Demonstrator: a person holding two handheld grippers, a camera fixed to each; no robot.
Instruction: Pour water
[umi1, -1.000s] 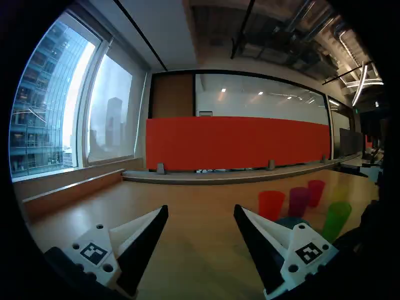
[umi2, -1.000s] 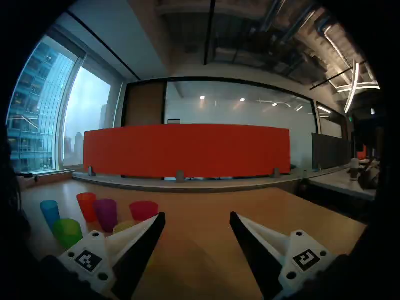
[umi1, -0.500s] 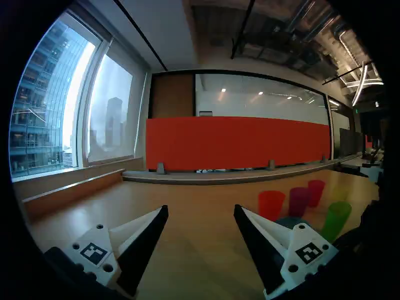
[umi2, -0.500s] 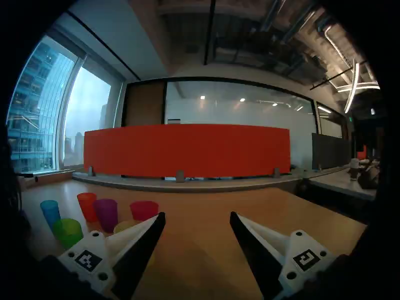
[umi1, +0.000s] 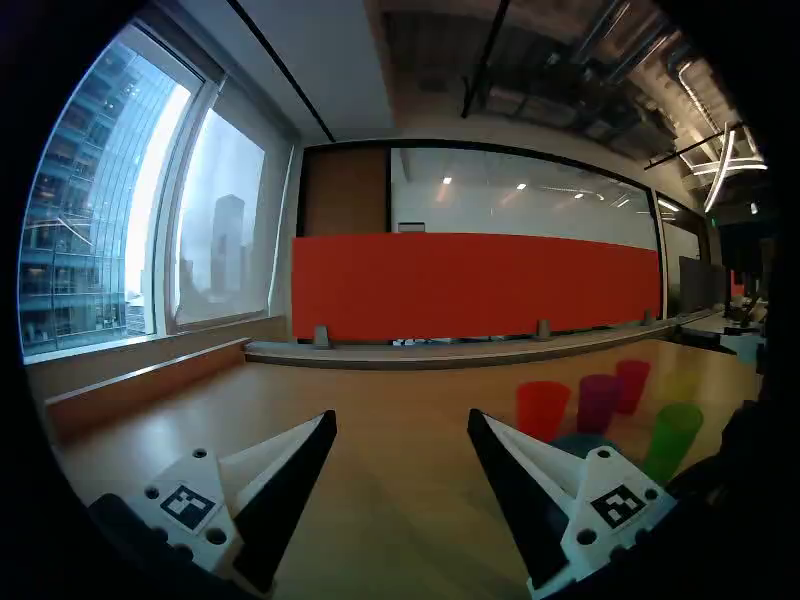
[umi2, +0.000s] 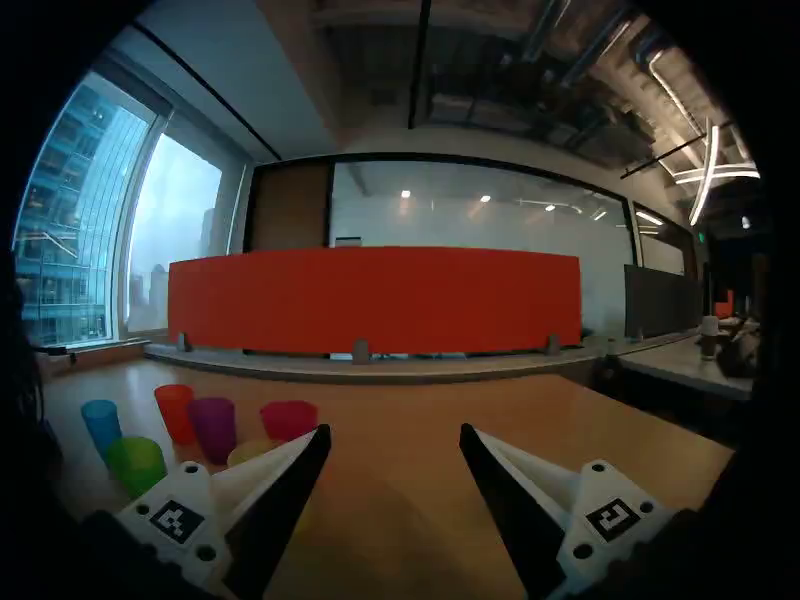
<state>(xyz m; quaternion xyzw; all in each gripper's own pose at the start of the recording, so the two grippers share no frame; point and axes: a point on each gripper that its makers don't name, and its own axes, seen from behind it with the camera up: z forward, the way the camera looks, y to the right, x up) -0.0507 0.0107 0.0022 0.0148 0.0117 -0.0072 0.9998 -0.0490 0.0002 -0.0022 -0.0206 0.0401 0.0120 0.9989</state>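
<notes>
Several translucent plastic cups stand in a cluster on a wooden table. In the right gripper view they sit at the left: blue cup, green cup, orange cup, purple cup, pink cup, with a yellow cup partly behind my left finger. The right gripper is open and holds nothing. In the left gripper view the orange cup, purple cup, pink cup and green cup stand at the right. My left gripper is open, empty, left of the cups.
The wooden table runs back to an orange divider panel with a glass wall behind. Large windows line the left side. Another desk with dark objects lies at the far right.
</notes>
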